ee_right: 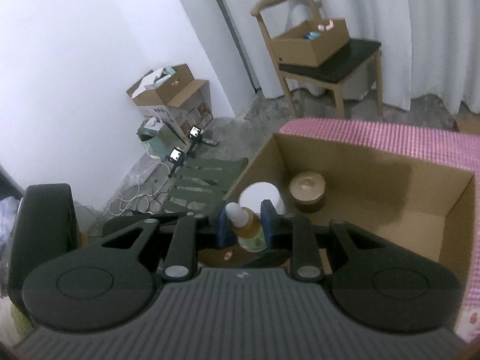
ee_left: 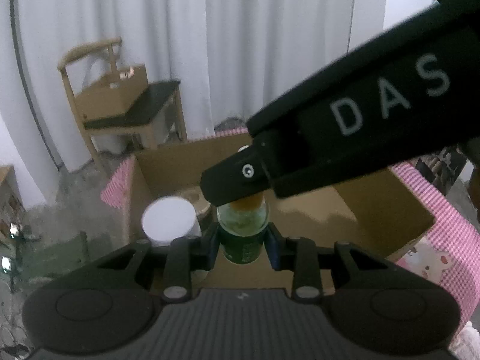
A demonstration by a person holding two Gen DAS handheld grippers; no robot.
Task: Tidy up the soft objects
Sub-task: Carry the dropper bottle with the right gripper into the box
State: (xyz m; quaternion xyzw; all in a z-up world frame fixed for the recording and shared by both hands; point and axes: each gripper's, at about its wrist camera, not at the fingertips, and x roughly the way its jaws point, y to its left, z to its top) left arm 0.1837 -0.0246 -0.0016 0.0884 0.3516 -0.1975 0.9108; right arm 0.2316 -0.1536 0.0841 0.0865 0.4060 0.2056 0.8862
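Both grippers clenched one green-labelled plastic bottle (ee_left: 242,234) — left gripper (ee_left: 242,247) at its body, right gripper (ee_right: 243,228) at its neck; open cardboard box (ee_right: 420,198) already held two round containers — more sorting seemingly remained.

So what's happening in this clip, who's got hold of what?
A person works two handheld grippers over an open cardboard box on a pink checked cloth. The left gripper is closed on the body of a green bottle, while the right gripper grips the same bottle near its white cap. Both hold it above the box, which already contains a white cylindrical container and a brown jar.
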